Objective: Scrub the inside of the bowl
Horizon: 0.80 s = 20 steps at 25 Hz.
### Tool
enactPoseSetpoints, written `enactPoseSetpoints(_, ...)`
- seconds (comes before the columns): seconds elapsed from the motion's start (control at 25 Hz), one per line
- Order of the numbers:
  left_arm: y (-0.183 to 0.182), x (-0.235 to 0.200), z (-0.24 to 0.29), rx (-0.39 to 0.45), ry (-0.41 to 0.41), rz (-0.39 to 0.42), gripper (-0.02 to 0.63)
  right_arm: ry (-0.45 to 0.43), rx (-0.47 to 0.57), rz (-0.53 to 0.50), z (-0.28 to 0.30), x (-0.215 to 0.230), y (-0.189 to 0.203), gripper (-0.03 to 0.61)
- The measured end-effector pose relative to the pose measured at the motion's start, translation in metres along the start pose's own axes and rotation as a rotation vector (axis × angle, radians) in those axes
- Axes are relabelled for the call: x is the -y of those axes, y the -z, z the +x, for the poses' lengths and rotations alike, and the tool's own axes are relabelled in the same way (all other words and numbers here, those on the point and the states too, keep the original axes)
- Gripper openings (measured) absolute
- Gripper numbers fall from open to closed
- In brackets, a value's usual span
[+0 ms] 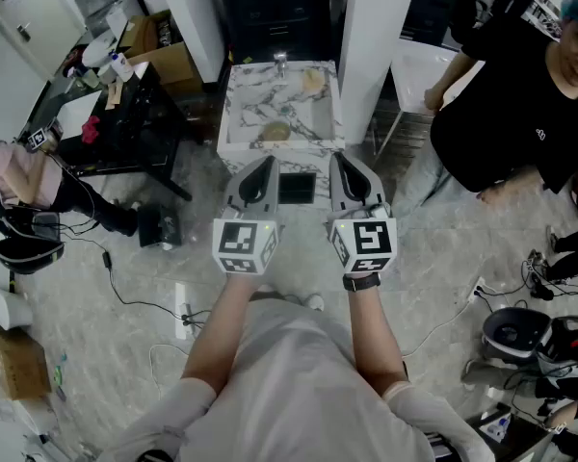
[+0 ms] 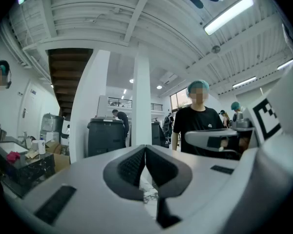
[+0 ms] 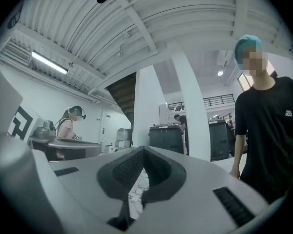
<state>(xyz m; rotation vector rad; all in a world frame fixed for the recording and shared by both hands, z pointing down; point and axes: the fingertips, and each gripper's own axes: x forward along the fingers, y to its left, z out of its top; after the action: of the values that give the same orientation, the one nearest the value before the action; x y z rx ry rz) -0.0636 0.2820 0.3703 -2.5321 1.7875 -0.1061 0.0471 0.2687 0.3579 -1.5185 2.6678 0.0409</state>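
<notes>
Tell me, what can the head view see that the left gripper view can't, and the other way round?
Only the head view: the marble sink with what looks like a tan bowl inside, and the wearer's arms.
Only the left gripper view: the ceiling lights, the dark stairs overhead, and the ridged pads of the left claw pressed together, nothing between them.
Both: the left claw, the right claw, the person in black and white pillars.
</notes>
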Motion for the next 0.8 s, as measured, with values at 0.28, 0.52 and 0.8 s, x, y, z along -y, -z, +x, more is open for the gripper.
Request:
enactPoseSetpoints(0.28, 0.031, -0.006, 0.003, -0.067, -0.047, -0.008, 0.012, 0.018, -0.122, 0.131, 0.011, 0.031, 0.048, 0.008)
enactPoseSetpoints(0.52, 0.060, -0.024, 0.054, -0.099, -0.023, -0.025, 0.012, 0.100, -0.243, 0.172, 0.044, 0.065, 0.094, 0.008)
enactPoseSetpoints(0.8, 0.086, -0.072, 0.173, -0.164, 0.026, 0.001, 0.014, 0.082, -0.357, 0.108, 0.150, 0.106, 0.128, 0.008)
